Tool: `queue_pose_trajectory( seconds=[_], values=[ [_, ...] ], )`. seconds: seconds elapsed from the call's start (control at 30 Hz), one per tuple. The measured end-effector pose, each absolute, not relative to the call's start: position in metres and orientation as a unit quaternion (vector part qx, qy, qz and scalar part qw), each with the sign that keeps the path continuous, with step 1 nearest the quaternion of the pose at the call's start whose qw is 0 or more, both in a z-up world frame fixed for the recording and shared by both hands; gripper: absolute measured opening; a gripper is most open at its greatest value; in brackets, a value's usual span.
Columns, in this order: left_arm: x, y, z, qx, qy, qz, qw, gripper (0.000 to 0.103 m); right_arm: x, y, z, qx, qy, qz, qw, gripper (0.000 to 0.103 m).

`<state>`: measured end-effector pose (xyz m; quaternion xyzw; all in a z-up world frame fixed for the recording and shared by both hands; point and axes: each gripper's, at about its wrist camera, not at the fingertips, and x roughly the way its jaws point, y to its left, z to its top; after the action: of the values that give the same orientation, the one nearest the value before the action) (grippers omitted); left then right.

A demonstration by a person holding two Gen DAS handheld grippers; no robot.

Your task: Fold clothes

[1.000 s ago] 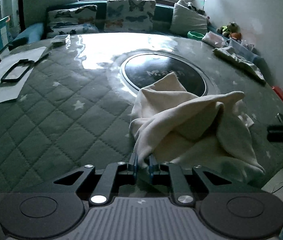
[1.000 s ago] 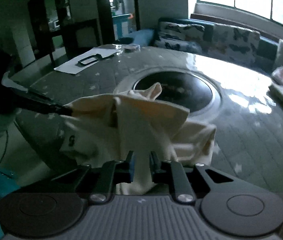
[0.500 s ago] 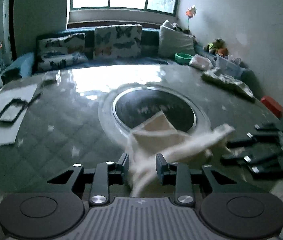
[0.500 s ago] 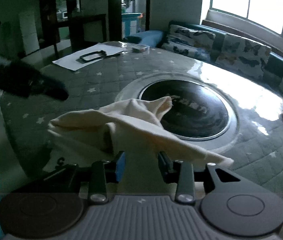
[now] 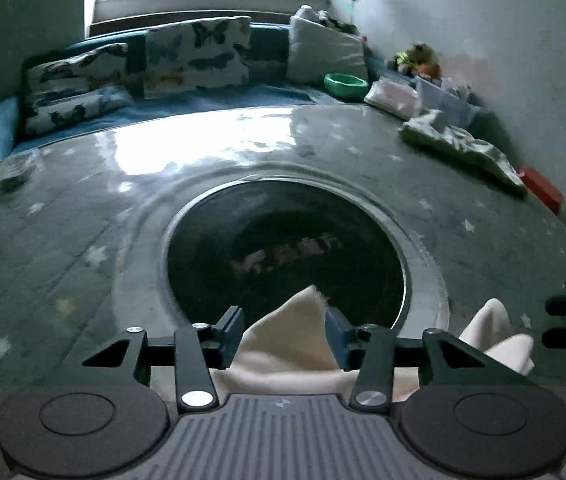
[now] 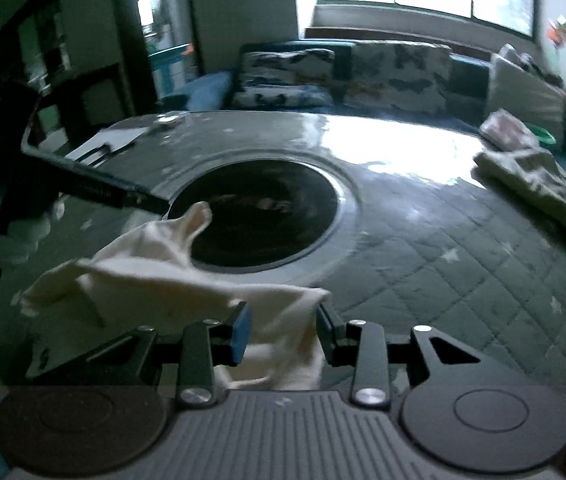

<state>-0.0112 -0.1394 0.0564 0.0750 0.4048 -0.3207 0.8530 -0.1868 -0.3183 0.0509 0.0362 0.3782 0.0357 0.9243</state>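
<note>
**Cream garment at the near table edge, between spread fingers**

The cream garment (image 5: 283, 340) is bunched at the near edge of the quilted table (image 5: 63, 248), overlapping the dark round inset (image 5: 283, 240). Open quilted surface is left around and beyond the inset. The left gripper (image 5: 285, 326) is opening, cloth lying loosely between its fingers. The right gripper (image 6: 281, 326) is spread, cloth draped between. Another crumpled cloth (image 6: 543, 176) occupies the far right rim. Details are smeared by motion blur.
</note>
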Motion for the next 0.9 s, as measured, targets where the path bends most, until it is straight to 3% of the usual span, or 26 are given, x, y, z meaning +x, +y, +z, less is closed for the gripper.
queue_pose_trajectory(
  seconds=[0.23,0.4,0.47,0.53,0.57,0.9],
  values=[
    [0.007,-0.174,0.035,0.106,0.446,-0.295,0.839,0.048,-0.149,-0.350,0.034,0.112,0.392,0.030,0.913,0.035],
    [0.012,-0.182,0.025,0.116,0.460,-0.285,0.833,0.020,-0.128,-0.362,0.013,0.166,0.420,0.042,0.891,0.035],
    [0.013,-0.181,0.026,0.111,0.460,-0.285,0.834,0.016,-0.124,-0.364,0.008,0.177,0.427,0.047,0.885,0.029],
    [0.014,-0.179,0.028,0.108,0.453,-0.283,0.838,0.012,-0.121,-0.363,0.005,0.176,0.430,0.050,0.884,0.012],
    [0.014,-0.176,0.030,0.104,0.449,-0.282,0.841,0.010,-0.120,-0.362,0.006,0.174,0.429,0.053,0.885,0.012],
    [0.018,-0.117,0.075,0.025,0.391,-0.240,0.888,0.008,-0.135,-0.350,0.056,0.147,0.321,0.082,0.932,0.010]
  ],
)
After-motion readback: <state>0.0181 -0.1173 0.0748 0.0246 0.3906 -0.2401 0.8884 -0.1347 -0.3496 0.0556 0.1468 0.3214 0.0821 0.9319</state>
